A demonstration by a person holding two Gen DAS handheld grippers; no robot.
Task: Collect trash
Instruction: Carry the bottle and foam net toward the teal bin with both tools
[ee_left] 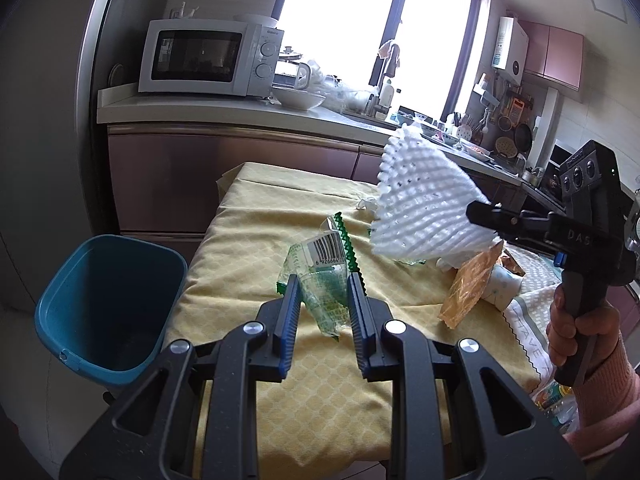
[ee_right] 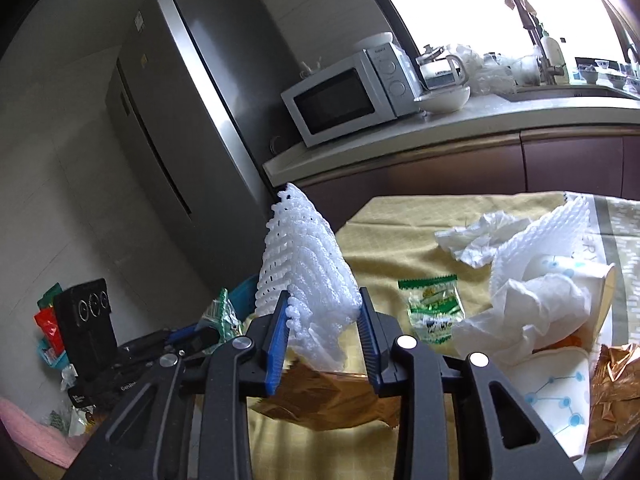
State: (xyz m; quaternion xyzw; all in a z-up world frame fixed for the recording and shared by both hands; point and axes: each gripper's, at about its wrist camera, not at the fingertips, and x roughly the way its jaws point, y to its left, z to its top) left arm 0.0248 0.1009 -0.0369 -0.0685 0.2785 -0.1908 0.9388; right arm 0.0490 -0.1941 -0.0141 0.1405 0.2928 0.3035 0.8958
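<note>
My left gripper (ee_left: 322, 300) is shut on a clear green-printed wrapper (ee_left: 324, 276) with a barcode, held above the yellow tablecloth (ee_left: 240, 264). My right gripper (ee_right: 324, 312) is shut on a white foam net sleeve (ee_right: 306, 264), which also shows in the left wrist view (ee_left: 420, 200), lifted over the table. A blue trash bin (ee_left: 108, 304) stands on the floor left of the table. On the table lie a brown foil wrapper (ee_right: 320, 400), a green snack packet (ee_right: 434, 308), crumpled tissues (ee_right: 480, 236), another foam net (ee_right: 552, 232) and a paper cup (ee_right: 560, 396).
A counter (ee_left: 224, 110) with a microwave (ee_left: 208, 58), bowl and kettle runs behind the table. A steel fridge (ee_right: 192, 120) stands at the left. More wrappers and a black device (ee_right: 86, 328) lie at the left in the right wrist view.
</note>
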